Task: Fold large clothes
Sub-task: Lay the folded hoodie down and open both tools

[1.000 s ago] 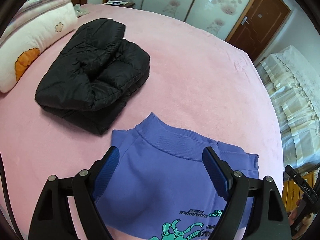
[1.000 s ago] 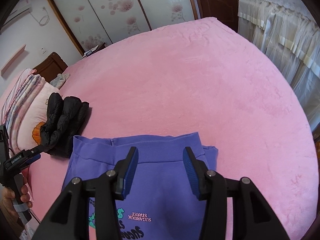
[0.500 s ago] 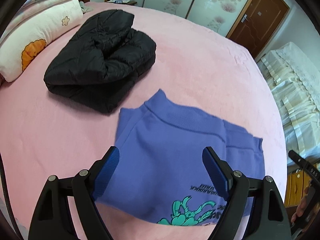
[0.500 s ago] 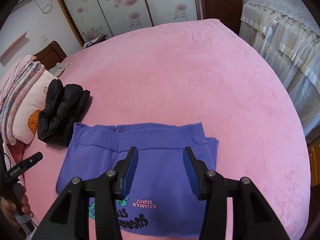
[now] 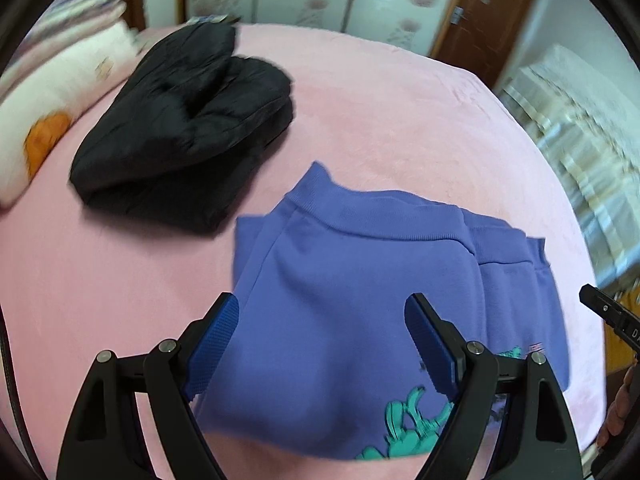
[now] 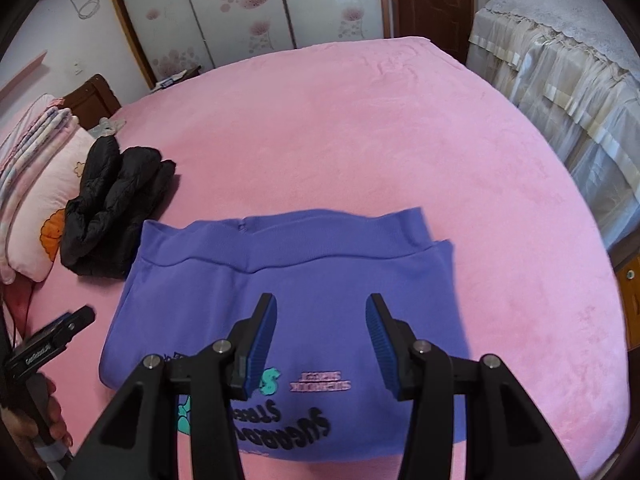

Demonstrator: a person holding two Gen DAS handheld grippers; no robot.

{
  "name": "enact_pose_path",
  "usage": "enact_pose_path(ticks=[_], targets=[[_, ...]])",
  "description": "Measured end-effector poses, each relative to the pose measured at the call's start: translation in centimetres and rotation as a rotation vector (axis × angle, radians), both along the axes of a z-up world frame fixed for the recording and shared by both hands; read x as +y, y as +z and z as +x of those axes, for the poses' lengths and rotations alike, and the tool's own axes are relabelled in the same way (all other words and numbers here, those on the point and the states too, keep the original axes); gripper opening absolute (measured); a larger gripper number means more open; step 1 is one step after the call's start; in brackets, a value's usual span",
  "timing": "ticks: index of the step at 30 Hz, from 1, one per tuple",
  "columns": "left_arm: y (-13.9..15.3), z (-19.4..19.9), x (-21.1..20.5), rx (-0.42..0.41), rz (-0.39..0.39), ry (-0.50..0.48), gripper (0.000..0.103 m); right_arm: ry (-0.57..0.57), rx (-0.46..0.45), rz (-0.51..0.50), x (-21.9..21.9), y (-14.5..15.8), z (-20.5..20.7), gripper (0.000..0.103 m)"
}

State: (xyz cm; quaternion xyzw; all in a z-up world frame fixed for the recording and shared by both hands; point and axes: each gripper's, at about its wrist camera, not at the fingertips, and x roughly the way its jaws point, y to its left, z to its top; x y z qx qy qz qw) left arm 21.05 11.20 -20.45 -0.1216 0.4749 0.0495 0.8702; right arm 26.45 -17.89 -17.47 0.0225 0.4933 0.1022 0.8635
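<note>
Left wrist view: purple sweatshirt (image 5: 360,288) lies folded on the pink bed (image 5: 400,120), beside a folded black jacket (image 5: 184,120), likely the finished pile. Left gripper (image 5: 322,344) and right gripper (image 6: 321,332) hover above, jaws open and empty.

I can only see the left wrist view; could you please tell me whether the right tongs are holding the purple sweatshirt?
Observer: No, the right tongs are open over the purple sweatshirt, gripping nothing.
Operator: Thank you. What lies under them?
Observer: Dark lettering, printed on the sweatshirt's front and seen upside down.
Operator: And what is to the sweatshirt's right?
Observer: Only the pink blanket, running on to the bed's edge.
</note>
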Motion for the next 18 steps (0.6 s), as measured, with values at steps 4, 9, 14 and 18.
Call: enact_pose_path(ticks=[4, 9, 14, 18], targets=[[-0.7, 3.4, -1.3, -0.044, 0.010, -0.048, 0.084, 0.022, -0.009, -0.040, 1.6, -2.2, 1.0, 0.046], [-1.4, 7.6, -3.8, -0.112, -0.006, -0.087, 0.084, 0.002, -0.049, -0.081, 2.5, -4.3, 4.0, 0.046], [-5.8, 10.2, -6.4, 0.012, 0.181, -0.091, 0.084, -0.003, -0.048, -0.130, 3.4, -6.9, 6.5, 0.045], [-9.5, 10.3, -4.7, 0.086, 0.187, -0.025, 0.092, 0.017, -0.007, -0.168, 3.3, -10.1, 7.6, 0.045]])
